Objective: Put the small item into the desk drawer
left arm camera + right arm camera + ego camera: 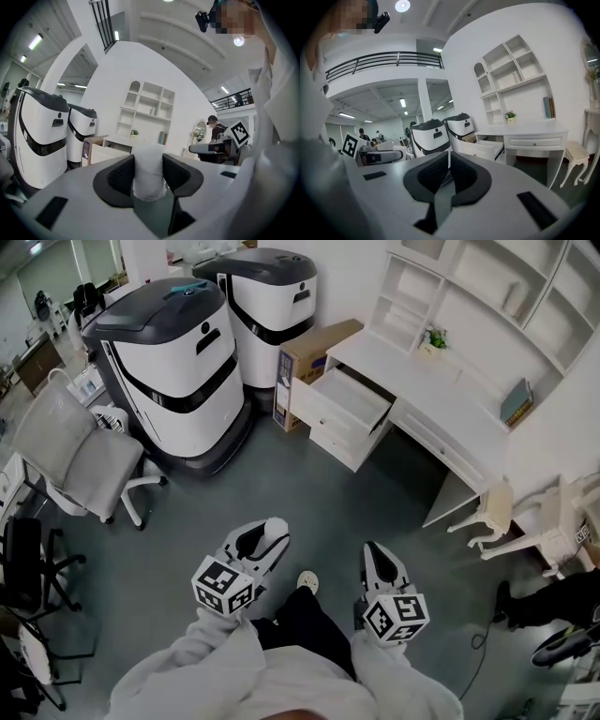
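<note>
My left gripper [148,171] is shut on a small white roll [148,172], which stands upright between the black pads. In the head view this left gripper [265,538] is held low at the left, well short of the white desk [441,390]. The desk's top drawer [342,401] stands pulled out and looks empty; in the right gripper view the open drawer [483,149] lies ahead. My right gripper [448,172] has its pads together with nothing between them. In the head view the right gripper [379,566] is beside the left one.
Two large white-and-black machines [178,371] stand left of the desk, with a cardboard box [305,367] between them and the drawer. A grey office chair [80,451] is at the left. A white stool [492,512] stands by the desk's right end. Shelves [487,287] rise above the desk.
</note>
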